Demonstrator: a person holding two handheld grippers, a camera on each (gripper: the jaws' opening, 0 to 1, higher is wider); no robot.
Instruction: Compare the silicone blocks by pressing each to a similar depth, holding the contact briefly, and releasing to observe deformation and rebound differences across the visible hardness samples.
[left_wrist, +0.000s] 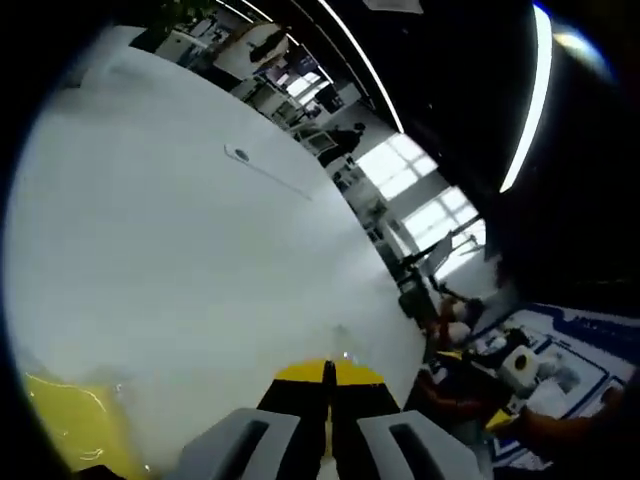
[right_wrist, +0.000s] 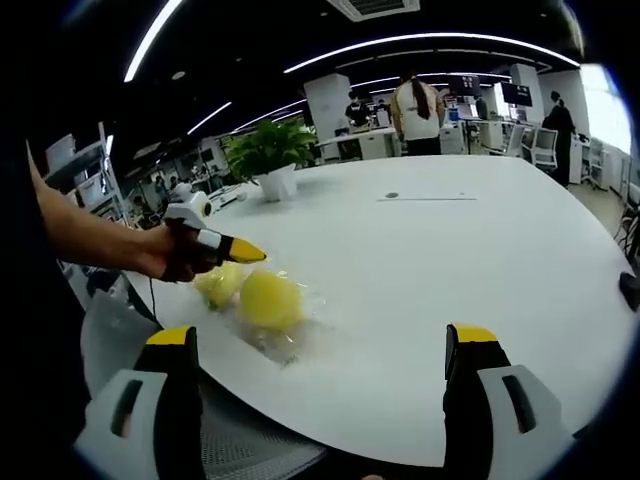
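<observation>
Left claw (right_wrist: 243, 253), tips pinched together, is reaching toward the yellow silicone blocks (right_wrist: 268, 300) lying in clear wrap on the white table (right_wrist: 450, 260). Right claw (right_wrist: 325, 345) is hanging wide open. Advise pressing straight down, slowly, matching depth.

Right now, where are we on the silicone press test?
Done: nothing that shows; no dent or rebound is visible on either sample. In hand: the left gripper, jaws shut and empty, sits at the pale yellow-green silicone block; contact can't be judged. Left: the round yellow silicone block beside it on the white table. The right gripper is open, short of both.
</observation>
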